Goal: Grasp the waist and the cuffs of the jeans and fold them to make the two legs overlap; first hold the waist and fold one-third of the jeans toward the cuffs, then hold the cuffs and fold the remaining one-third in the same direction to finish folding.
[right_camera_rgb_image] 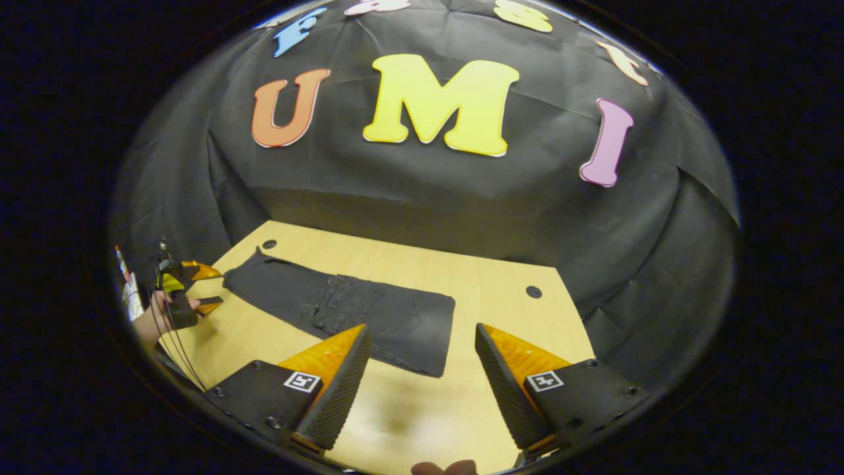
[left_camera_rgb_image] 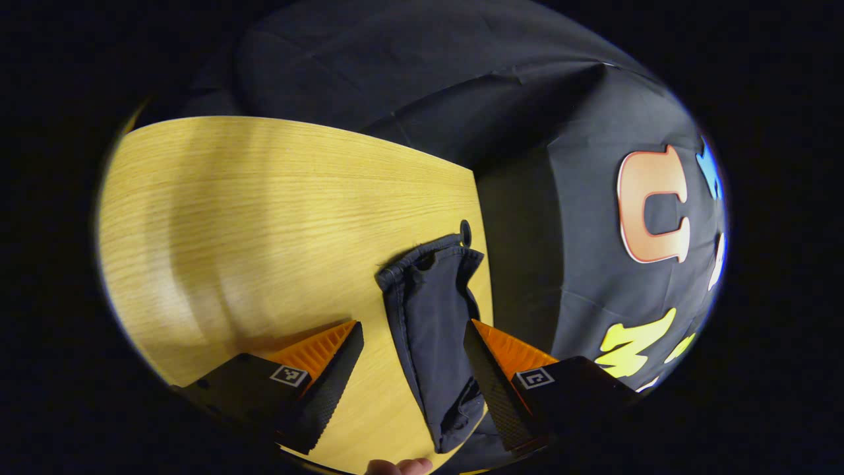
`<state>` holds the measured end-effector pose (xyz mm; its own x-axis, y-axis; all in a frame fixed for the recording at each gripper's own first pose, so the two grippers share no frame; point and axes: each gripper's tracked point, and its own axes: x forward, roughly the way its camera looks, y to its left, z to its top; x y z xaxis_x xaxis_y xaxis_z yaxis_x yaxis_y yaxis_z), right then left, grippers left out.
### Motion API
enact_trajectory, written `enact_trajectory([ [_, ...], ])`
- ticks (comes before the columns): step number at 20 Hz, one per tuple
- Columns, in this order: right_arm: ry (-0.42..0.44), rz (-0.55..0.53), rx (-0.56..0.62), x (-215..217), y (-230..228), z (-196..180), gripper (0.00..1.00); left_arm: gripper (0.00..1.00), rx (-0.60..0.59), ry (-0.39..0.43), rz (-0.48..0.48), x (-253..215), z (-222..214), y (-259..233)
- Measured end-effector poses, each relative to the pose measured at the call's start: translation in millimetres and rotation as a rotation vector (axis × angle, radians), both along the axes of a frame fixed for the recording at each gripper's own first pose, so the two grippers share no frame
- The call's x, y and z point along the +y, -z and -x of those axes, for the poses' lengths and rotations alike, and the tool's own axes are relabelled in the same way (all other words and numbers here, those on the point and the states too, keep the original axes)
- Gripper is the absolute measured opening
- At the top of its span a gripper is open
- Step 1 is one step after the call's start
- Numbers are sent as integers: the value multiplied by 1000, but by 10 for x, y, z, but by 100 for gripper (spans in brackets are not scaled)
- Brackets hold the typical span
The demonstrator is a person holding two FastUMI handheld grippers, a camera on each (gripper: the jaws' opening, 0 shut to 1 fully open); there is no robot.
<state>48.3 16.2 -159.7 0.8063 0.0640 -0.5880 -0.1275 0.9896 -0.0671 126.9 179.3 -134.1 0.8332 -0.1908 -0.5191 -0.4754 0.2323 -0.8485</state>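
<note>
jeans point(right_camera_rgb_image: 343, 313) flat on counter point(right_camera_rgb_image: 422, 409), legs overlapped; left claw point(left_camera_rgb_image: 413, 369) and right claw point(right_camera_rgb_image: 422, 376) both open, empty. advise gripping waist corners evenly.

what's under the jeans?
The jeans lie flat on the wooden table, legs already overlapped. Bare wood shows all round them; whatever sits beneath the denim is covered. Both grippers hover open, clear of it.

My left gripper view looks down steeply, close over the jeans' point(left_camera_rgb_image: 432, 330) cuff end at the worktop point(left_camera_rgb_image: 264, 218) edge. My right gripper view sits farther back, facing the wall; both share worktop and jeans.
</note>
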Motion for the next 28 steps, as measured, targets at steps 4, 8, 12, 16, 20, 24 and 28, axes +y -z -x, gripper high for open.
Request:
enact_trajectory([
  [4,33,-15,22,-35,45,44,96,98,-27,-12,-1,-15,-268,17],
  [8,69,-19,46,-74,99,79,97,98,-80,-28,-8,-32,-576,-3],
  [12,118,-18,73,-73,190,128,97,87,-112,-14,-58,-84,-755,108],
  [16,132,-15,87,-89,169,127,97,28,-84,-52,-53,-47,-800,257],
  [20,121,15,53,-83,137,116,97,8,-116,-45,-47,-84,-800,87],
  [24,128,-22,5,-117,48,125,96,6,-233,53,-167,-300,-847,-543],
  [28,165,-69,-33,-193,-10,199,97,6,-366,160,-321,-738,-815,-1372],
])
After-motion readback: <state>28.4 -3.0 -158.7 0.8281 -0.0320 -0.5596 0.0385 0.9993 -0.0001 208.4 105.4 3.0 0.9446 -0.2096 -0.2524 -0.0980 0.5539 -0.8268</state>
